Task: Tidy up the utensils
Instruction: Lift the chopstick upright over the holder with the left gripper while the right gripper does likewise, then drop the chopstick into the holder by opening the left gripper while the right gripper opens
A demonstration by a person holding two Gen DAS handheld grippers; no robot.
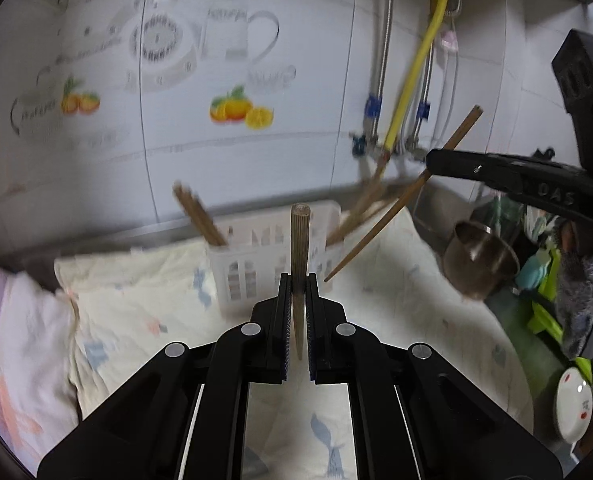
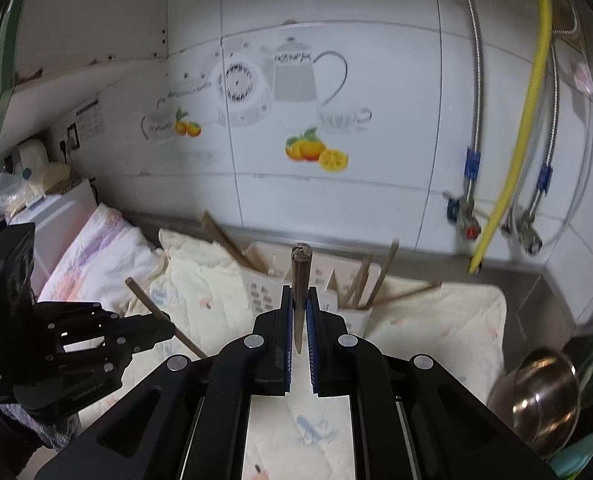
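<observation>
My left gripper (image 1: pixel 297 280) is shut on a brown wooden chopstick (image 1: pixel 299 248) that stands up between the jaws. My right gripper (image 2: pixel 299 292) is shut on another chopstick (image 2: pixel 299 276). Each shows in the other's view: the right gripper (image 1: pixel 432 160) with its slanted chopstick (image 1: pixel 400 200), the left gripper (image 2: pixel 168 326) with its chopstick (image 2: pixel 144 298). A white slotted utensil basket (image 1: pixel 252 264) stands ahead on the cloth, with several chopsticks (image 1: pixel 198 220) leaning in both ends. In the right wrist view the basket (image 2: pixel 264 288) holds chopsticks (image 2: pixel 366 280) at its right end.
A pale printed cloth (image 1: pixel 144 292) covers the counter. A steel pot (image 1: pixel 480 260) sits at the right, also in the right wrist view (image 2: pixel 544 396). A small white dish (image 1: pixel 574 404) lies at the lower right. Tiled wall with hoses and valves (image 2: pixel 468 224) lies behind.
</observation>
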